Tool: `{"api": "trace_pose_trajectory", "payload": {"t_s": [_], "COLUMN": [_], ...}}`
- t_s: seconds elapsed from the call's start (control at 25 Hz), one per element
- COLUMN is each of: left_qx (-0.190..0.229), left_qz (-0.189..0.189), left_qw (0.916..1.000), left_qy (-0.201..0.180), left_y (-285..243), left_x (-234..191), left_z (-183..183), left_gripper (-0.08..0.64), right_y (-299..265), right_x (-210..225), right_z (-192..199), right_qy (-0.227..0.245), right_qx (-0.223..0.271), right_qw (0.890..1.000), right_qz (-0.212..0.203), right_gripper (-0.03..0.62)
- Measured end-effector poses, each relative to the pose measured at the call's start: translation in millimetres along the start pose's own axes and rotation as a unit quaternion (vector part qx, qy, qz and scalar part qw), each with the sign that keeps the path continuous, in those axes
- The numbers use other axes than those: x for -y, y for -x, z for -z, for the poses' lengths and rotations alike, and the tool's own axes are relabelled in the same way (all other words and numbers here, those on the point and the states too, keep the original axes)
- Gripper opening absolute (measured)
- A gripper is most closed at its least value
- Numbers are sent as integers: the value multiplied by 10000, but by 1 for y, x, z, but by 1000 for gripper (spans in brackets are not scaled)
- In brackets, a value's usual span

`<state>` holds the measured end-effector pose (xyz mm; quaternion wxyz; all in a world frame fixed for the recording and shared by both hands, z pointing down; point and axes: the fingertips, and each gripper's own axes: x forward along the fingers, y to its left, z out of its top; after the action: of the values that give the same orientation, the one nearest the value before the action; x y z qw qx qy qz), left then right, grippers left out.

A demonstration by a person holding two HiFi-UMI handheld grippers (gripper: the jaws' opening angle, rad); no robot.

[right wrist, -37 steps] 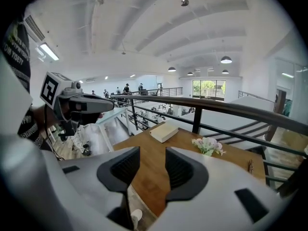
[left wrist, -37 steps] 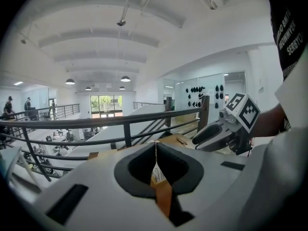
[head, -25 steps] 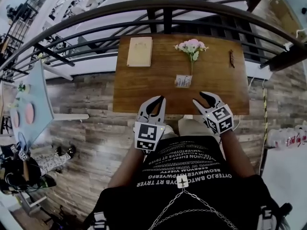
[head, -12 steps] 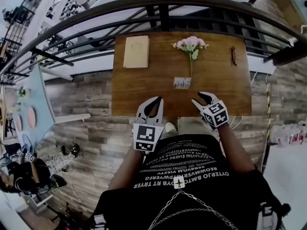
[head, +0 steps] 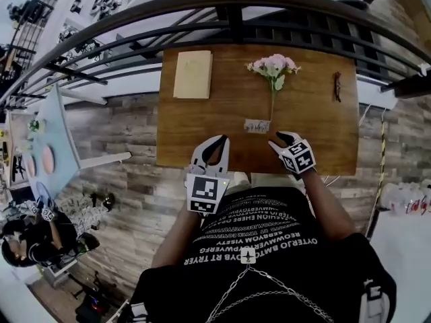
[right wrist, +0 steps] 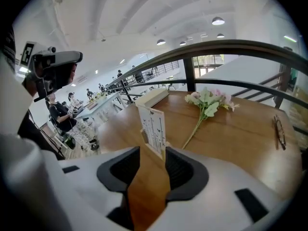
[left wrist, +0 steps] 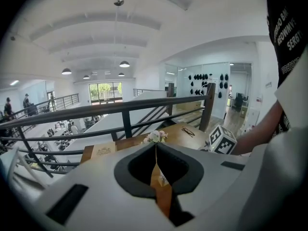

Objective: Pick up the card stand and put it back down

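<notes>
The card stand (head: 257,125) stands upright on the table (head: 195,130), near the middle of its near half. It holds a white printed card. In the right gripper view the stand sits just ahead of the jaw gap, in line with it.

Right gripper (head: 278,140): at 5 o'clock from the stand, close to it. Jaws released, with only bare table between them.

Left gripper (head: 221,141): at 8 o'clock from the stand, over the near table edge. Jaws clenched tip to tip, holding nothing.

A flower (head: 273,66) lies at 12 o'clock from the stand, stem end toward it. A book (head: 193,75) lies flat at 10 o'clock. Glasses (head: 337,86) lie at 2 o'clock, well apart. A dark railing (head: 202,9) runs beyond the far edge.
</notes>
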<state>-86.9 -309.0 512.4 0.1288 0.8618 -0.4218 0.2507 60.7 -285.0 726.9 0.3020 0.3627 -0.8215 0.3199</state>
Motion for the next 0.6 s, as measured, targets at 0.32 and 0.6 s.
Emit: {"api": "trace_pose_trajectory", "payload": {"t_s": [0.32,0.6], "left_qx": [-331,-539], "left_qz": [-151,-158], "left_qw": [9993,9984], "left_qy": [69,111], "left_y": [-28,-34], "left_x": [-19,-23], "left_z": [-1,0], "left_gripper": [29,29], "right_y": [-49,-67], "right_x": [19,26], "right_z": [-3,3], "right_qy": [-111,-319], "right_qx": [-317,-569], "right_qw": [9990,9972], "right_qz": [-287,-353], "right_gripper": [183,184]}}
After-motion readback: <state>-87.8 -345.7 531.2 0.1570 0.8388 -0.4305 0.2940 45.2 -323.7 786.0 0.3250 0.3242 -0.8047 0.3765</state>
